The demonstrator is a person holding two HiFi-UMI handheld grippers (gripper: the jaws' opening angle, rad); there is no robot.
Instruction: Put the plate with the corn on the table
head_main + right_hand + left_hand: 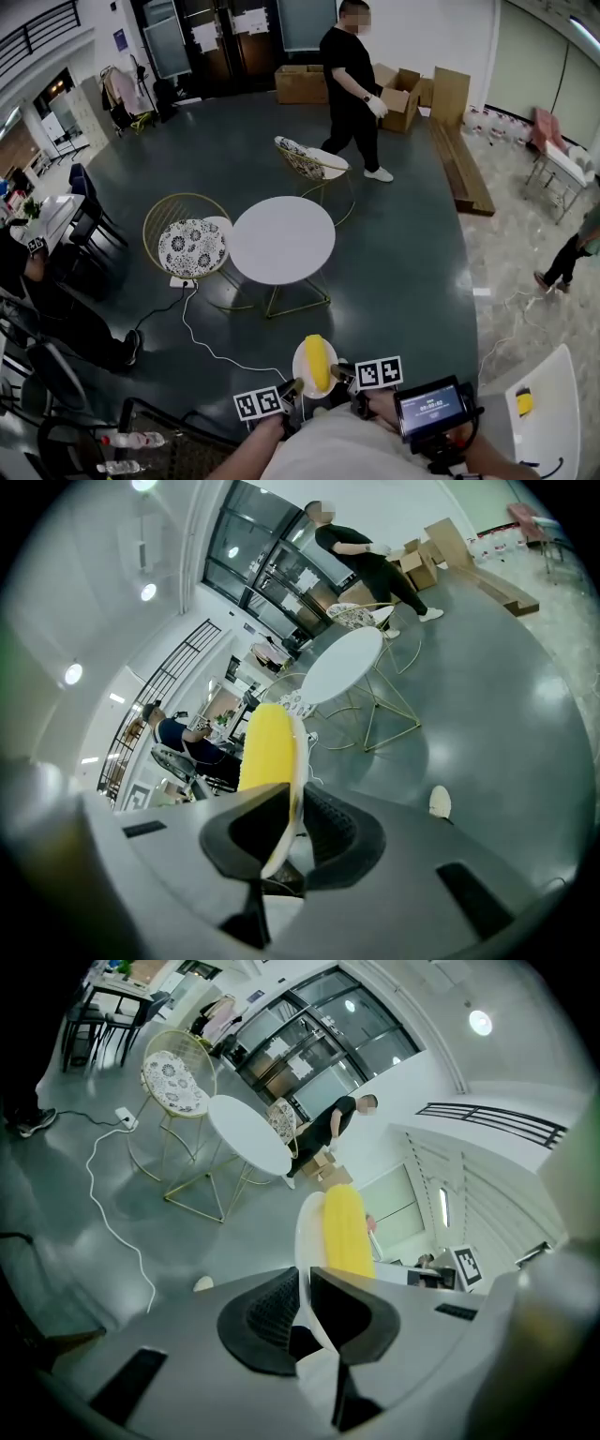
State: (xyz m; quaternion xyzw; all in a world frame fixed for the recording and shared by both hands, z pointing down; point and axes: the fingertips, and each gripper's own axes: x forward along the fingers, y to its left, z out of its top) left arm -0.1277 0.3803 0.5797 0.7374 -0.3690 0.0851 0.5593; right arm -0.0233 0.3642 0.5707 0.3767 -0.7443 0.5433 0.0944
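Left tool (294, 386) and right tool (340, 372) pinch the plate (302, 367) rim, well short of the desk (281, 239); carry it level lest the corn (318, 362) rolls.

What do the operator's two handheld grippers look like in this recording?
The left gripper and right gripper have smooth grey bodies and black tongs with ribbed pads. The left marker cube and right marker cube are white with black squares. A black screen unit is lit beside the right one.
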